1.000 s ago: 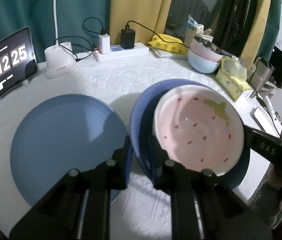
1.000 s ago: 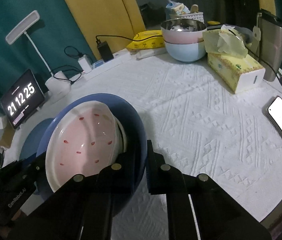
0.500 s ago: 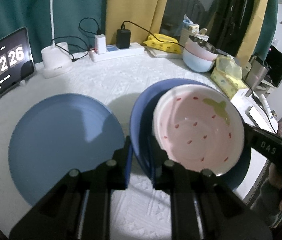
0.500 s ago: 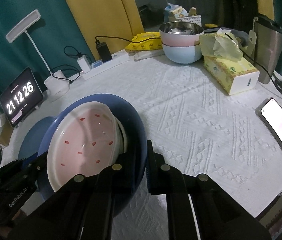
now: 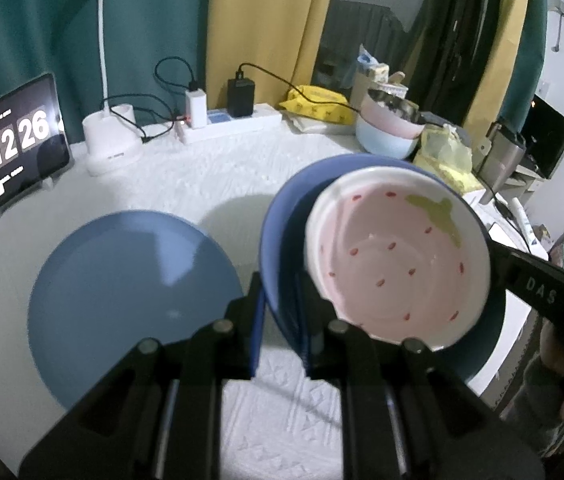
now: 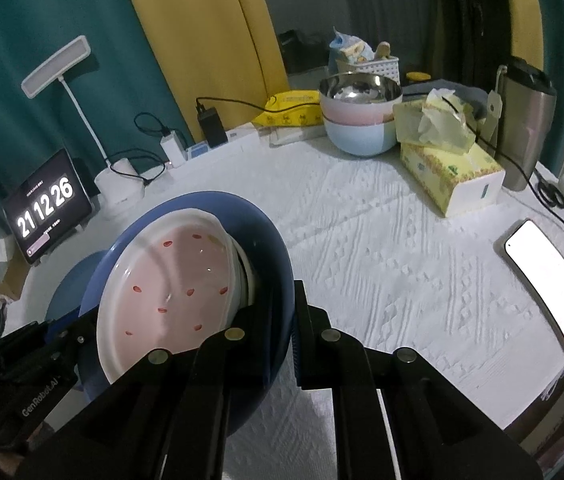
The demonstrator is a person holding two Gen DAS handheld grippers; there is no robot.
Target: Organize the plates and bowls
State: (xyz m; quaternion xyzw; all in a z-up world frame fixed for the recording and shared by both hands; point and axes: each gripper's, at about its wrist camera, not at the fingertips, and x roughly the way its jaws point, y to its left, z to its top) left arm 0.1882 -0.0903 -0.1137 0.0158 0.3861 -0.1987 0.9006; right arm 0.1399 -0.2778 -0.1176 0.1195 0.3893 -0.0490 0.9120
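Plates and bowls are partly gathered: both jaws pinch opposite rims of the dark blue plate [image 5: 282,240], strawberry bowl [image 5: 398,256] inside, raised above the bench [image 6: 382,248]; the lighter plate [image 5: 129,296] awaits stacking.

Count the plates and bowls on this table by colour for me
Blue: 3, flat plate, deep dish, light blue bowl
Pink: 2, strawberry bowl, pink bowl
Steel: 1, steel bowl
Total: 6
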